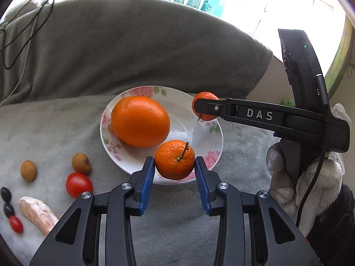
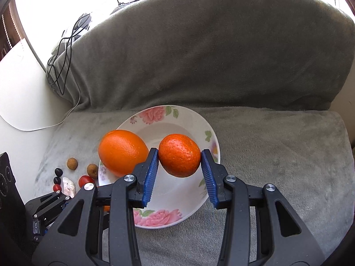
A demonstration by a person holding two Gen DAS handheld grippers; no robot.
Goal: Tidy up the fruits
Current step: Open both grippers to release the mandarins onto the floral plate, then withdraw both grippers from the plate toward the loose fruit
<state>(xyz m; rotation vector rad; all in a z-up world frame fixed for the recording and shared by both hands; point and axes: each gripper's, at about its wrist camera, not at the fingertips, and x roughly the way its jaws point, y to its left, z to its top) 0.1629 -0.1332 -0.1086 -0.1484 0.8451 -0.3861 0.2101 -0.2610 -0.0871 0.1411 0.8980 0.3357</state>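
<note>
While both hands hang over the flowered plate on the grey blanket, each gripper is squeezing one small fruit. The left gripper holds a little mandarin with a stem over the plate's near edge. The right gripper holds another mandarin above the middle of the plate, by its far-right rim in the left view. A big orange already sits on the left side of the plate. These mandarins look light and a bit soft, with bumpy skin that should not slip, so I think a gentle pinch across the fat middle is best; too hard a squeeze could squash them. Small fruits, like a cherry tomato and a brown longan, lie on the blanket by the plate's left edge.
</note>
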